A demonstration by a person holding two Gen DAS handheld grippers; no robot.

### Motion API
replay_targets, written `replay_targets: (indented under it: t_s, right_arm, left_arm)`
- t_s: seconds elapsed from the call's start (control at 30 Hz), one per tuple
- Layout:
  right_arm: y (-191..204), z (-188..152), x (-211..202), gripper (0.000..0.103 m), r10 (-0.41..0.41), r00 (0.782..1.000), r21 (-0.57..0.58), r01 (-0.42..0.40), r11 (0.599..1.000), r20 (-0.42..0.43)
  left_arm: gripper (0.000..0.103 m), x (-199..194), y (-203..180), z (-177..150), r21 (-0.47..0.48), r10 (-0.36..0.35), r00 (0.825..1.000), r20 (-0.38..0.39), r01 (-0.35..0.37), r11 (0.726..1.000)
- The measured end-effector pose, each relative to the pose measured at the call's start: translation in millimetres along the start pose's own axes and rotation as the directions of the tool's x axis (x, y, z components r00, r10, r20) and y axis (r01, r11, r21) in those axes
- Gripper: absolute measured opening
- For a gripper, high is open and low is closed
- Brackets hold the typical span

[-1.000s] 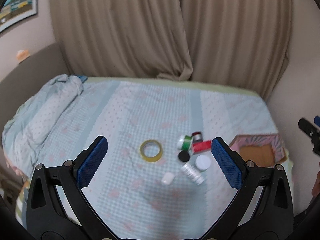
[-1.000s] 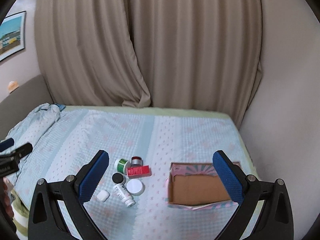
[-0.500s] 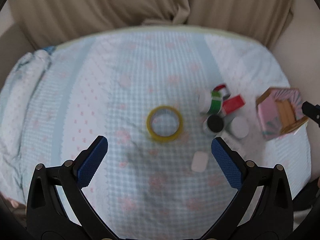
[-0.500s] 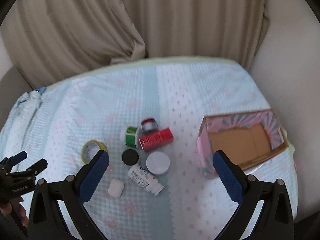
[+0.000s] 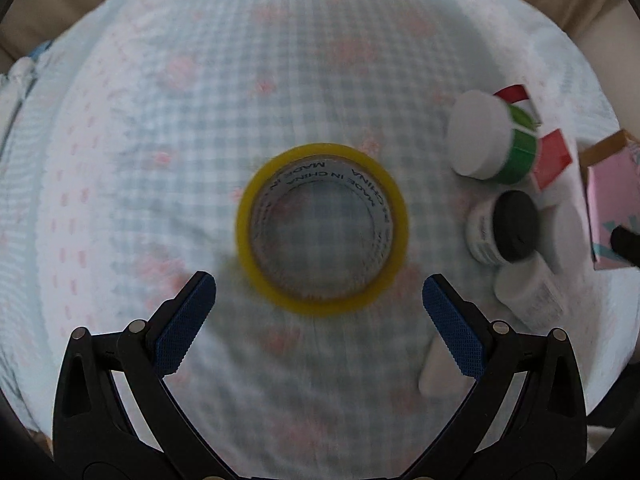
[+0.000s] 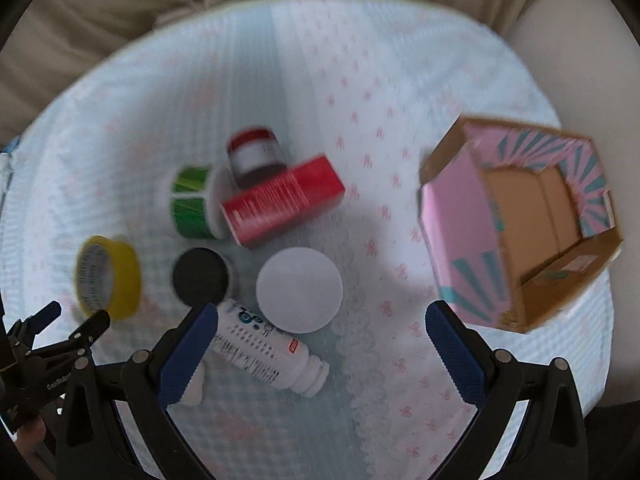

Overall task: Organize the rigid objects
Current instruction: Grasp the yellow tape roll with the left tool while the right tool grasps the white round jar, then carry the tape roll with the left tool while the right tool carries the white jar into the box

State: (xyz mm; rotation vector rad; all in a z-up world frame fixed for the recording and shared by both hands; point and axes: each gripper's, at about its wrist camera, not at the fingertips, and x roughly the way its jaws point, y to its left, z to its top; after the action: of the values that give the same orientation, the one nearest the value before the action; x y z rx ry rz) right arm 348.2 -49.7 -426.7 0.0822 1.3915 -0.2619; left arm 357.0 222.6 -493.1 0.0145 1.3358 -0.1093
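A yellow tape roll (image 5: 322, 229) lies flat on the bed, just ahead of my open, empty left gripper (image 5: 319, 297); it also shows in the right wrist view (image 6: 109, 277). To its right sits a cluster: a green-and-white jar (image 6: 192, 202), a red-lidded jar (image 6: 256, 156), a red box (image 6: 282, 200), a black-lidded jar (image 6: 201, 277), a white round lid (image 6: 299, 289) and a white bottle (image 6: 267, 355) lying on its side. My right gripper (image 6: 320, 328) is open and empty, low over the white lid and bottle. The left gripper (image 6: 76, 322) shows at the left edge.
An open pink cardboard box (image 6: 520, 224) with a brown inside sits on the bed to the right of the cluster. A small white case (image 5: 438, 372) lies by my left gripper's right finger. Beige curtains (image 6: 120, 20) hang behind the bed. A crumpled blanket edge (image 5: 16, 80) lies far left.
Both grippers have dropped toward the bed and tilted down. The tape roll now fills the left view between the fingers; the right gripper has come close over the lid and bottle.
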Motion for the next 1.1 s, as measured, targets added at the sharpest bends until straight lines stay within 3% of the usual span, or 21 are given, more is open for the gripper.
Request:
replay_targets:
  t_s: [0.27,0.57,0.67,0.73,1.1]
  right_arm:
    - [9,9,59,0.103,-0.011,0.989,0.015,0.013,1.0,-0.151]
    - [10,20,97,0.103,-0.015,0.976,0.032,0.023,0.999,-0.217]
    - [8,23,111,0.089,-0.015,0.968,0.034,0.024,0.999,-0.25]
    - [6,26,124,0.067,0.026,0.957,0.053,-0.011,0.999,-0.29]
    - [2,20,124,0.066,0.034,0.967,0.057,-0.02,0.998,-0.252]
  left_arm:
    - [0.102,39,-3,9,-0.009,0.031,0.999,-0.04,-0.031,0.999]
    - [0.102,62,-12,29,0.031,0.064,0.997,-0.041,-0.063,0.998]
    - [0.097,64,-16,37,0.035,0.056,0.997,-0.056,-0.054,0.998]
    - [0.096,66,-18,39,0.033,0.056,0.997,-0.061,-0.055,0.998]
    - [0.096,47,1,34,0.014,0.039,0.999,-0.032,-0.038,0.999]
